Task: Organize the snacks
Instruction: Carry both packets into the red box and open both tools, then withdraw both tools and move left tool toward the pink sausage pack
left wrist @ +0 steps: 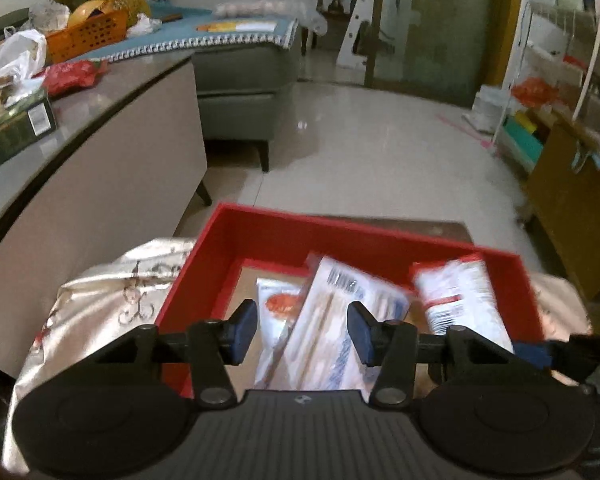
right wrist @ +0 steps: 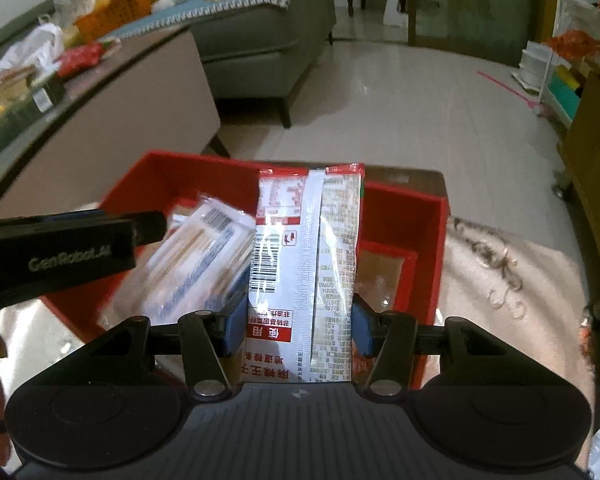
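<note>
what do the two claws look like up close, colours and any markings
Both are matte black: a ribbed centre plate, round discs either side, hinged links with silver rivets, and blue pads. The left claw matches the right claw. One body reads GenRobot.AI in grey lettering.

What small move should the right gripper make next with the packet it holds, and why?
Probably lower it a little further and let go. The right gripper is shut on the red and white packet, which hangs over the red box beside the clear packet already inside. The bare floor of the box to the right of it looks like the free spot.
</note>
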Action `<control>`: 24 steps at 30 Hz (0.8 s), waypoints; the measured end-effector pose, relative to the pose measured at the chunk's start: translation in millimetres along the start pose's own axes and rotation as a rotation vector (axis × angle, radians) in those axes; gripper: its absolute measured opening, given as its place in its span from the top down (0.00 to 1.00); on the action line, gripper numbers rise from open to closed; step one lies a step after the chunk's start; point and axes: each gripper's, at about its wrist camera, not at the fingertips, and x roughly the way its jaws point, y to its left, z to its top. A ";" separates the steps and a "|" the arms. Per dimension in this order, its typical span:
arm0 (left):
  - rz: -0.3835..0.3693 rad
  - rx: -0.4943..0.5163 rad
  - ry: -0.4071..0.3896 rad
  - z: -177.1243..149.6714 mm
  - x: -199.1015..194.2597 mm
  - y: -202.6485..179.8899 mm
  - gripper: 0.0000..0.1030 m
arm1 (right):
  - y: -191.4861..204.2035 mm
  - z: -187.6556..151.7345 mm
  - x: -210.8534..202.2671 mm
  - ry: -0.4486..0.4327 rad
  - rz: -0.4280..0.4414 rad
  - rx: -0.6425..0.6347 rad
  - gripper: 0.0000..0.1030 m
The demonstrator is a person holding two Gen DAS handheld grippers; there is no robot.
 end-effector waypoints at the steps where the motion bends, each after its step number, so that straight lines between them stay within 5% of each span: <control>1: 0.005 -0.006 0.010 -0.6 1.7 1.8 0.58 | -0.2 0.0 3.4 0.004 -0.002 0.004 0.40; 4: 0.009 -0.008 0.022 -0.6 2.8 5.8 0.56 | -0.9 1.0 3.9 0.005 0.001 0.022 0.36; 6: 0.018 0.012 0.025 -1.3 1.6 7.2 0.45 | -0.5 1.7 -0.4 -0.001 -0.001 0.018 0.35; 24: -0.023 0.038 0.041 -35.1 -55.6 22.5 0.41 | 13.6 -23.5 -63.2 -0.040 -0.010 0.005 0.28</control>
